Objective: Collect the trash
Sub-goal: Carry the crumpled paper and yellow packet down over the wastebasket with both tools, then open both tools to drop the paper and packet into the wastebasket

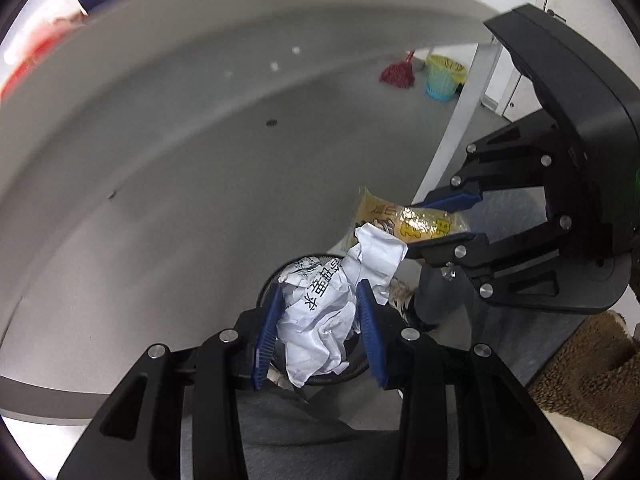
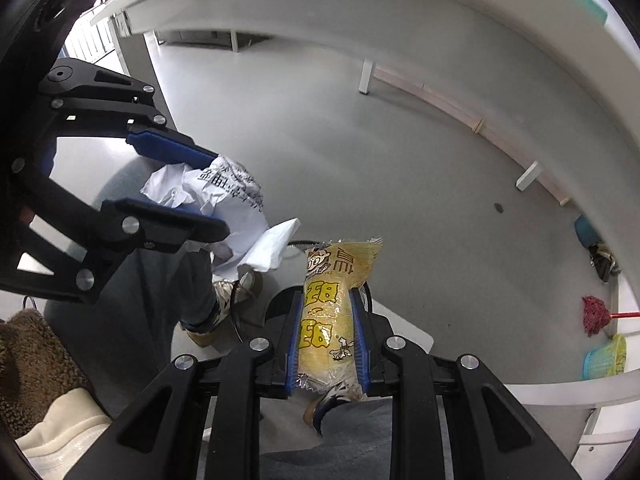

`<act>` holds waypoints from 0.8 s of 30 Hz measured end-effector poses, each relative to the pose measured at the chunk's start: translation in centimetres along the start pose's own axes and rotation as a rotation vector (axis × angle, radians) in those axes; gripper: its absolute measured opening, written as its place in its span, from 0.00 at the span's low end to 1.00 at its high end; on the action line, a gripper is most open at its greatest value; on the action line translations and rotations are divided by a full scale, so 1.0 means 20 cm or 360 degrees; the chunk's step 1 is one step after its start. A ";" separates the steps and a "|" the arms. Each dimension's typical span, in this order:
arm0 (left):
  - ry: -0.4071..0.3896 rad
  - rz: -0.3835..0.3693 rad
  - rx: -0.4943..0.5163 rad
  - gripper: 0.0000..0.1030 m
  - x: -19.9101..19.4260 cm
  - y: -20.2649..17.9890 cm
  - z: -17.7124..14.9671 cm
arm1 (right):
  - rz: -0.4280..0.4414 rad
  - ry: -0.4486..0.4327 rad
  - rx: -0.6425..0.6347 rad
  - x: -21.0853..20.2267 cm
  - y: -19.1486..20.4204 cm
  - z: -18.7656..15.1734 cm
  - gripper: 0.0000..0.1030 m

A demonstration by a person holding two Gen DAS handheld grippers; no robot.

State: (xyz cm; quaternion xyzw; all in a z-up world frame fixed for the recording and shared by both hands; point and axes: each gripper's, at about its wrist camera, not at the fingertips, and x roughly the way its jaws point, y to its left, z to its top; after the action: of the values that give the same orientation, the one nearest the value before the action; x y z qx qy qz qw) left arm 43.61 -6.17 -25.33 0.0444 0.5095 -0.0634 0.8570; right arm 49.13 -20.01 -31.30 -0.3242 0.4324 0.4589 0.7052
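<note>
My left gripper (image 1: 320, 290) points down, its blue pads shut on a crumpled white paper (image 1: 320, 320) with black print. Straight beneath it shows the rim of a black wire bin (image 1: 336, 378). To the right, my right gripper (image 1: 414, 228) is shut on a yellow snack wrapper (image 1: 384, 212), which touches the paper's upper corner. In the right wrist view the right gripper (image 2: 326, 295) clamps the yellow wrapper (image 2: 336, 264) upright. The left gripper (image 2: 222, 194) holds the paper (image 2: 236, 200) just to its left, and a thin arc of the bin's rim (image 2: 236, 320) shows below.
A white table edge (image 1: 240, 20) arches overhead, and its leg (image 1: 460, 120) stands on the grey floor. A red mop (image 1: 396, 74) and a teal basket (image 1: 442, 80) stand farther off. A person's shoe (image 2: 228, 300) and a brown fleece (image 1: 580, 368) are close to the bin.
</note>
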 end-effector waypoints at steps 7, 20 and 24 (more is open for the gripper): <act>0.0121 0.0014 -0.0017 0.38 0.15 0.01 -0.02 | 0.0030 0.0124 -0.0037 0.17 -0.01 0.01 0.25; 0.0298 -0.0050 -0.0084 0.38 0.42 0.09 -0.02 | 0.0129 0.0343 -0.0013 0.56 -0.09 0.03 0.25; 0.0335 -0.0057 -0.0124 0.38 0.46 0.13 -0.07 | 0.0150 0.0410 -0.0006 0.65 -0.12 0.00 0.25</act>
State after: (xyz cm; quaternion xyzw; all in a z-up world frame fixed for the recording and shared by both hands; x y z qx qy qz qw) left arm 47.14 -4.05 -33.99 0.0085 0.5994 -0.0539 0.7986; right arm 53.97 -16.14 -42.96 -0.3612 0.5333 0.4469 0.6209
